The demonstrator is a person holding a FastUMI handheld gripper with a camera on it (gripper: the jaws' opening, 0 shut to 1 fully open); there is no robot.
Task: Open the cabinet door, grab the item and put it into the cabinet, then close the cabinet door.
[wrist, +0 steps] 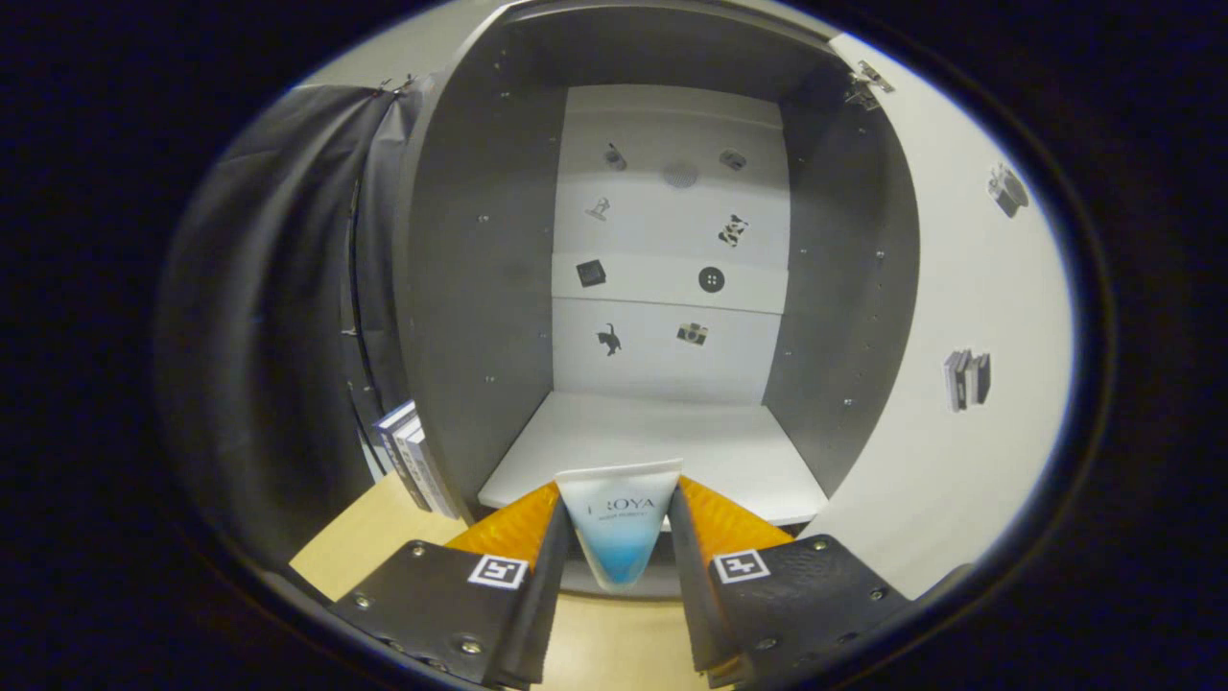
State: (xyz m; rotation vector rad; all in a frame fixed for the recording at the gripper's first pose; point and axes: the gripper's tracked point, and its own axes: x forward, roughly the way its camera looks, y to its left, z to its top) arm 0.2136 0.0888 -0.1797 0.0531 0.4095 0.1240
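Gripper view: gripper [619, 537] clamped on the tube [619, 523], both fingers pressing its sides, long axis pointing forward; open cabinet [480, 288] dead ahead, bottom shelf [652, 441] just beyond the tube's flat end, door [959, 384] swung right

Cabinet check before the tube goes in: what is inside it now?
Inside the cabinet: a bare white shelf and small stickers on the back panel. The tube, clamped in the gripper, hides the shelf's front edge.

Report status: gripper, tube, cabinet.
Gripper shut on tube. Tube just short of cabinet shelf. Door swung open to the right. Shelf ahead bare, no obstruction.
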